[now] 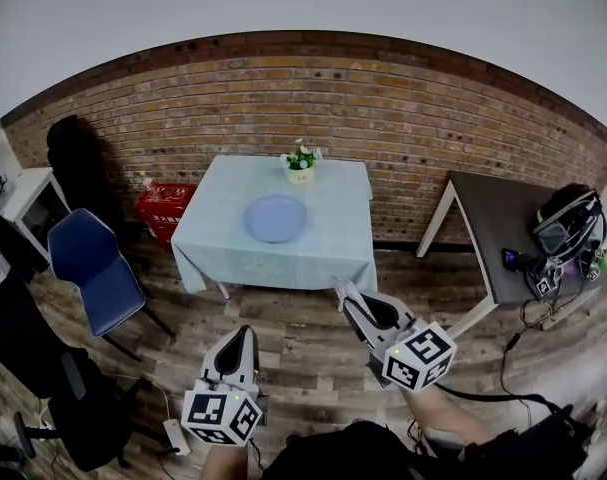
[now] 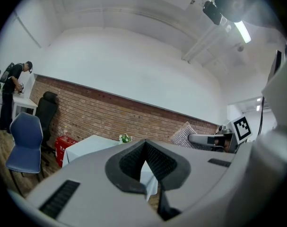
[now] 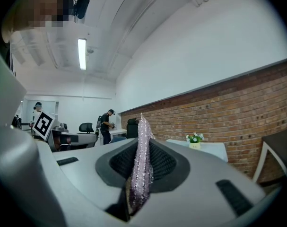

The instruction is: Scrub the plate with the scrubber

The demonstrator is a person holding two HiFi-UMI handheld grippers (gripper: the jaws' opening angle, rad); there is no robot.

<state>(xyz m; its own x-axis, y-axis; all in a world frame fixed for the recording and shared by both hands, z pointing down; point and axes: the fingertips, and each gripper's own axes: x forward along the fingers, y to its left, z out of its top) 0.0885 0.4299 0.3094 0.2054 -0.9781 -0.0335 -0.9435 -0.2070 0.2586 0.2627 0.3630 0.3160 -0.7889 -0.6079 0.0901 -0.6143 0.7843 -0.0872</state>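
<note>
A round blue plate (image 1: 275,217) lies on the table with the light blue cloth (image 1: 323,248), far ahead of both grippers. My right gripper (image 1: 341,290) is held over the wooden floor, shut on a flat, glittery silver-pink scrubber (image 3: 142,155) that sticks up between its jaws (image 3: 138,174). The scrubber (image 2: 183,134) also shows beside the right gripper in the left gripper view. My left gripper (image 1: 245,334) is lower left of it, jaws closed with nothing between them (image 2: 145,174). The plate does not show in either gripper view.
A small pot of flowers (image 1: 301,163) stands at the table's far edge by the brick wall. A blue chair (image 1: 93,268) and a red basket (image 1: 163,208) stand left of the table. A dark table (image 1: 493,238) with gear is at the right. A person (image 3: 105,124) stands farther back.
</note>
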